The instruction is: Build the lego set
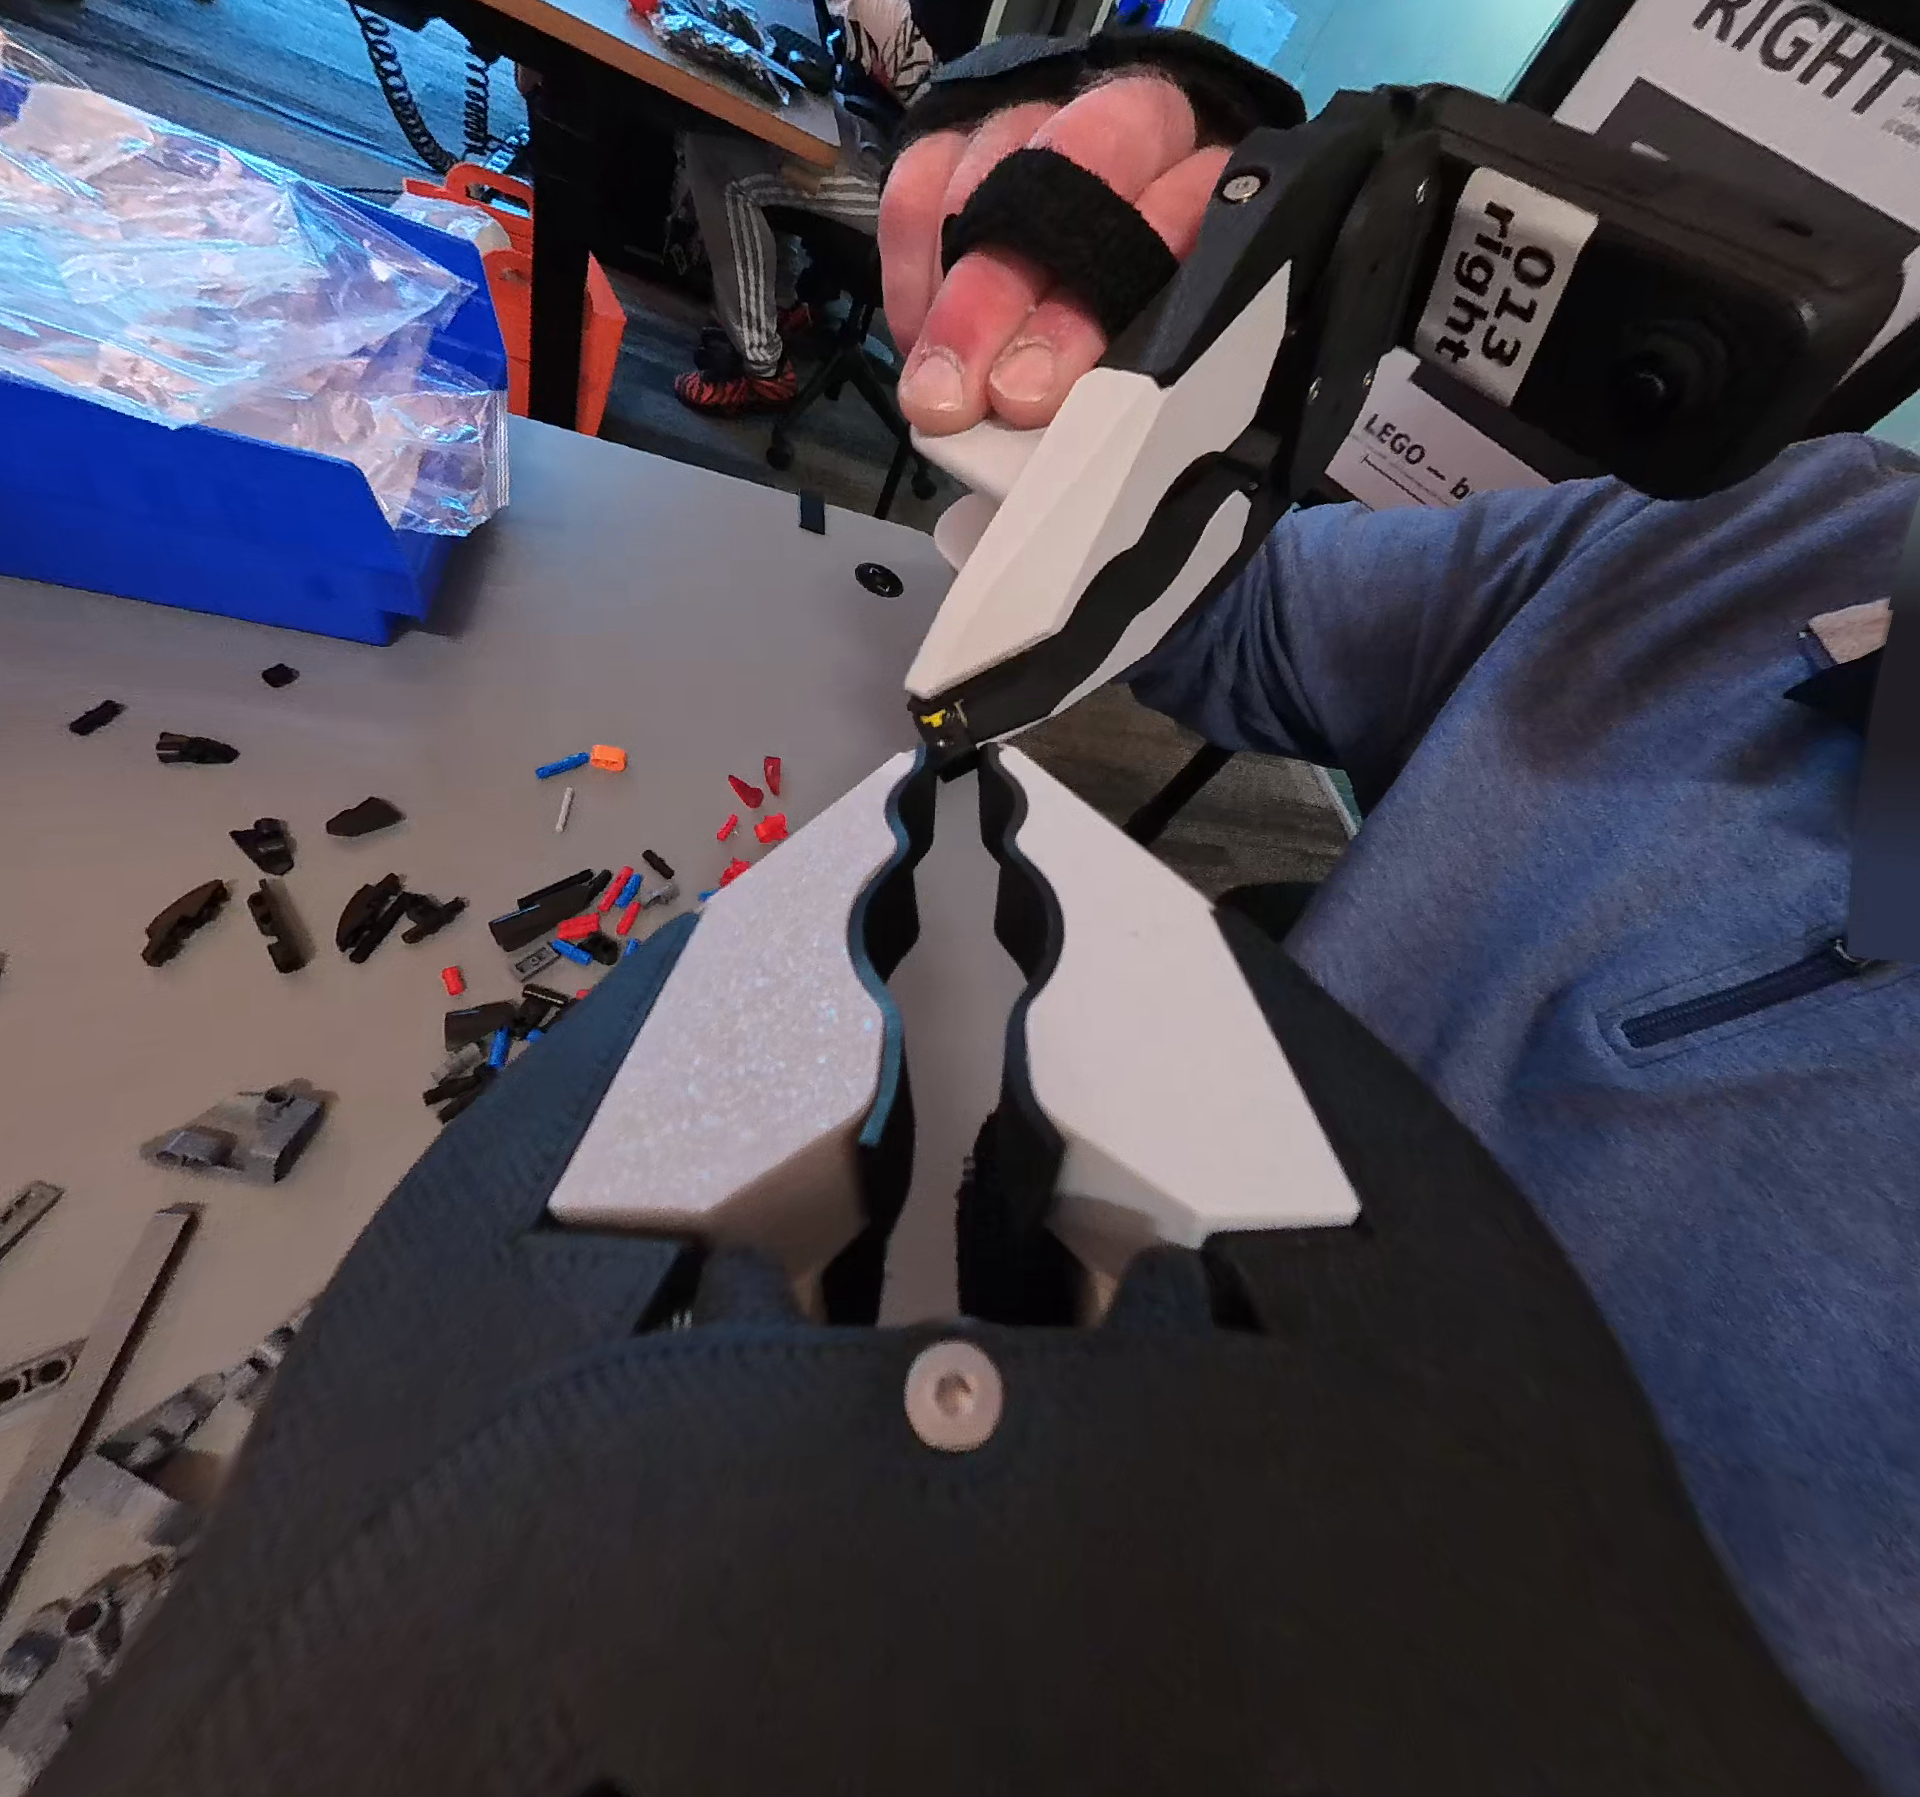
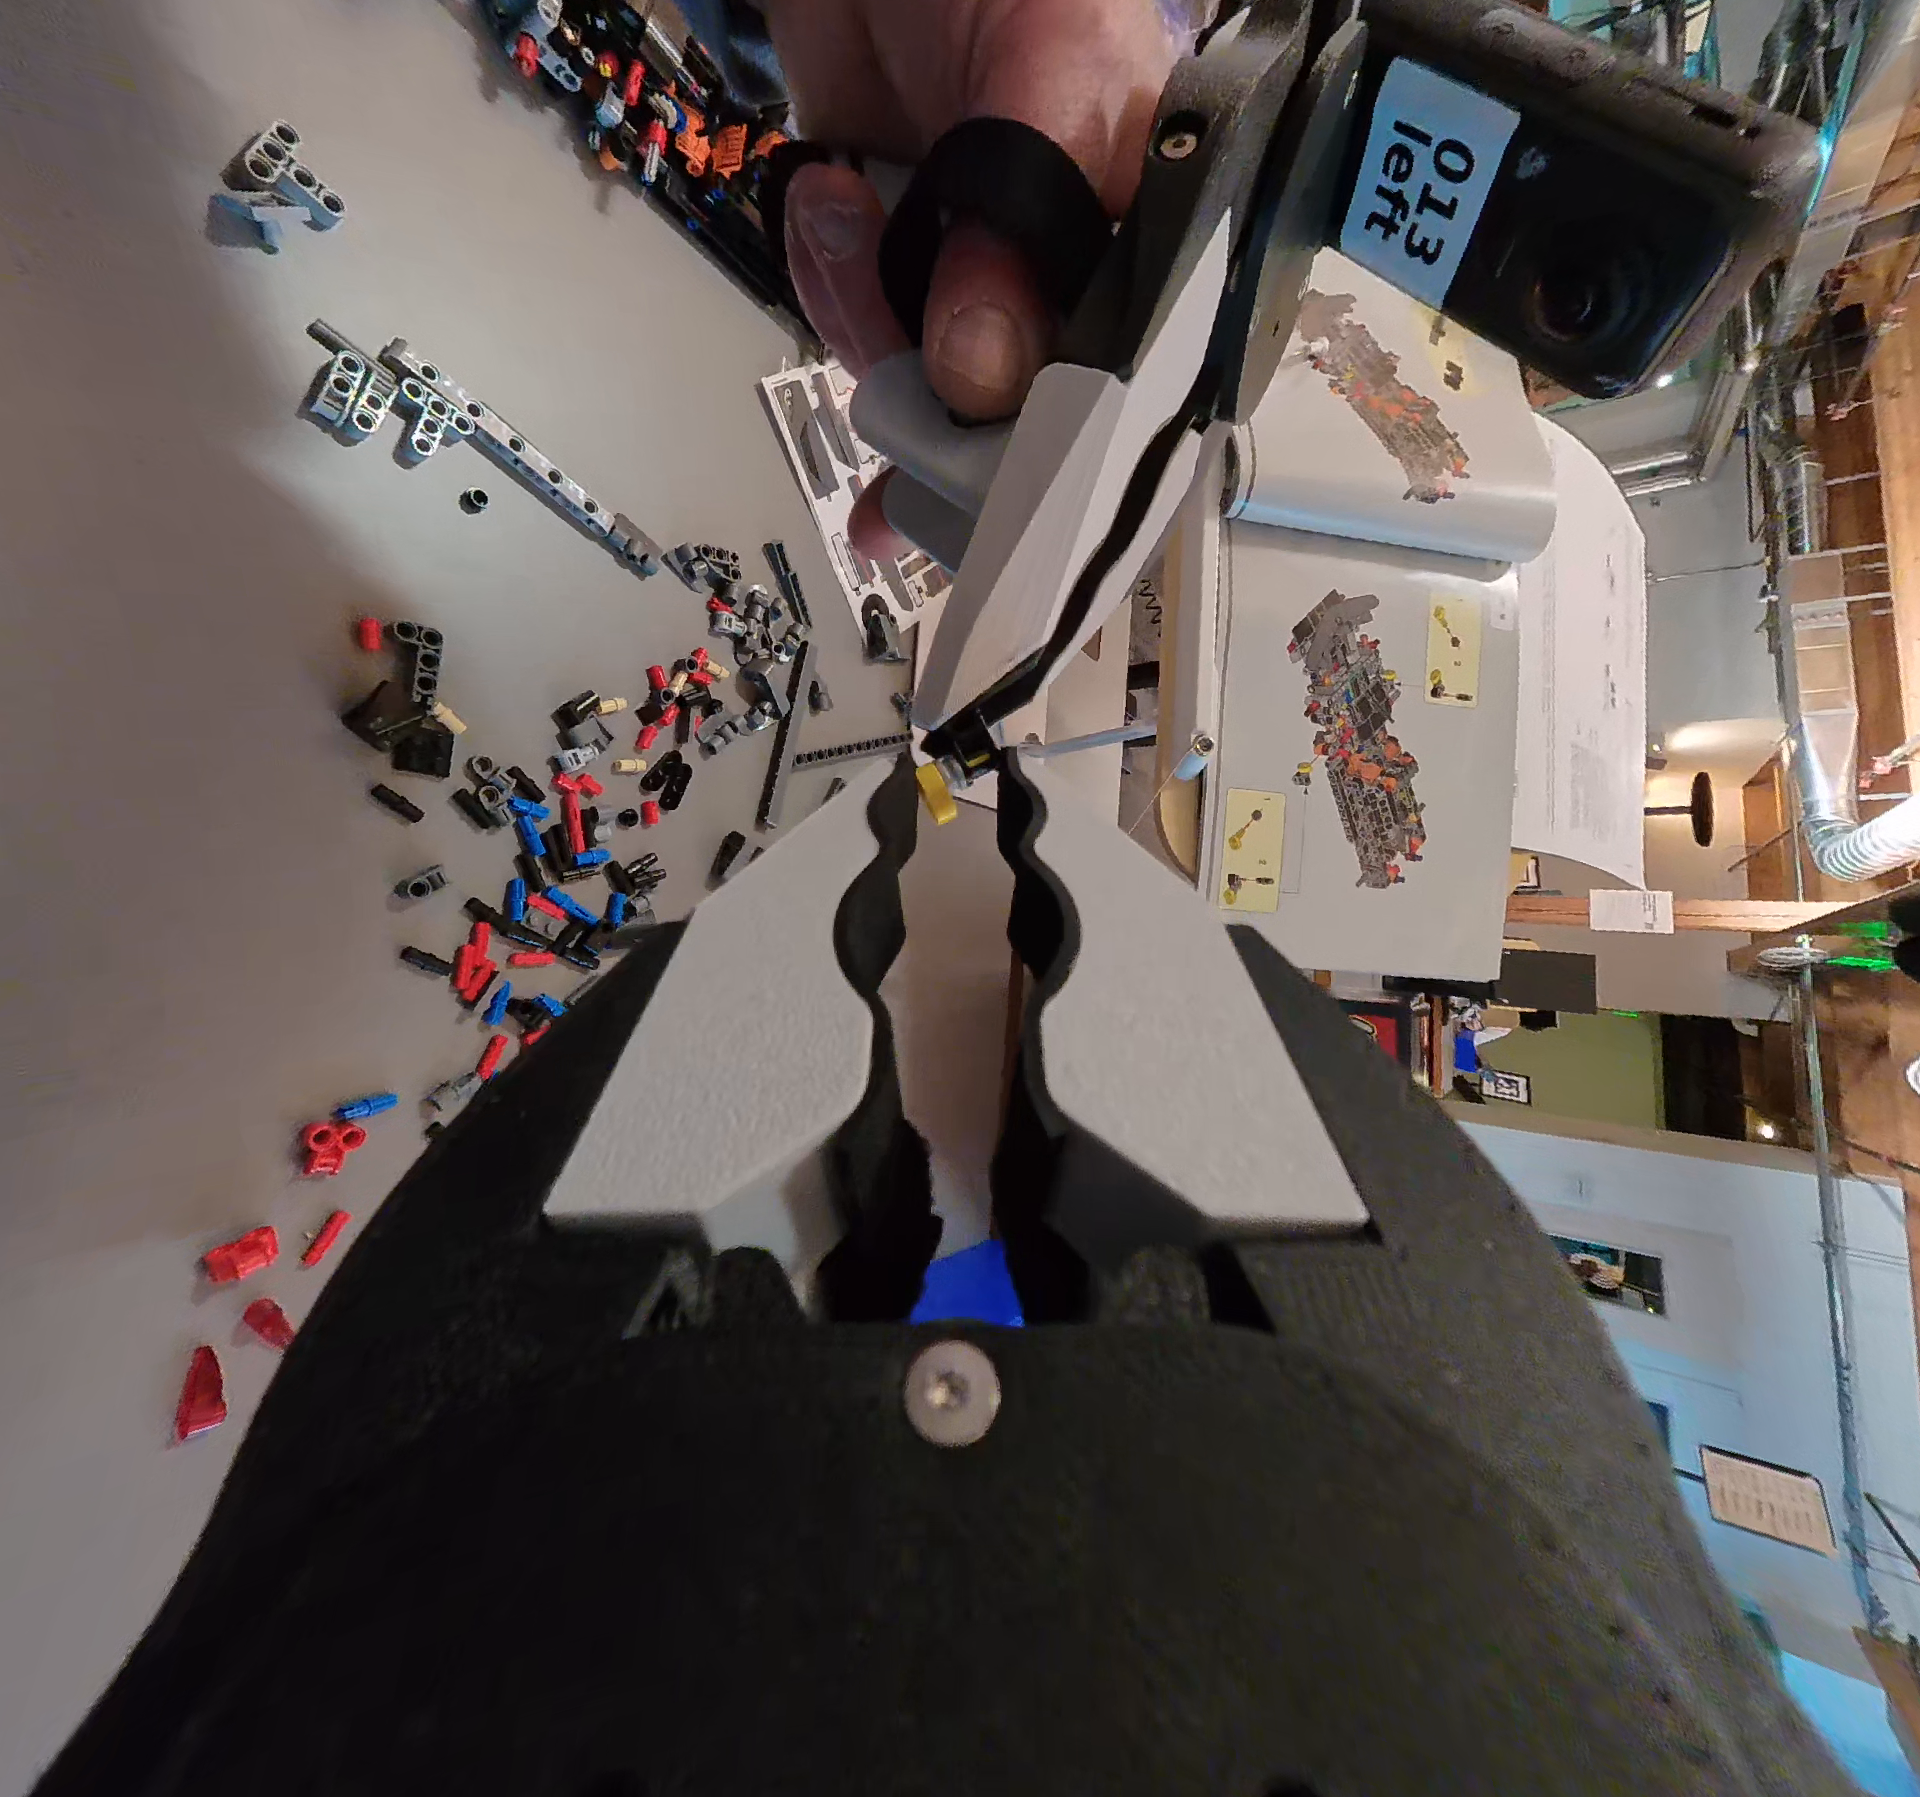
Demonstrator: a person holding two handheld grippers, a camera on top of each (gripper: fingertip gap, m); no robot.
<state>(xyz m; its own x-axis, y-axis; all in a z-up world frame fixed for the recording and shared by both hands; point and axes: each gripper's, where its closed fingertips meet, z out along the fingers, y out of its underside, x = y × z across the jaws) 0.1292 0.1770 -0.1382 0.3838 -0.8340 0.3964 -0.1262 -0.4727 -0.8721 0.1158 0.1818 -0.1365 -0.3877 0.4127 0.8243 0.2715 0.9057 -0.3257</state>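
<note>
Right wrist view: both grippers' fingers pinch a small black-and-yellow lego piece (image 2: 951, 773).

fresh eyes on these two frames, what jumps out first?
The two tools meeting tip to tip above the grey table: the left hand-held gripper and right hand-held gripper pinch a small black-and-yellow piece between them. Next, the loose red, blue and black pieces scattered on the table, and the open instruction booklet behind.
</note>
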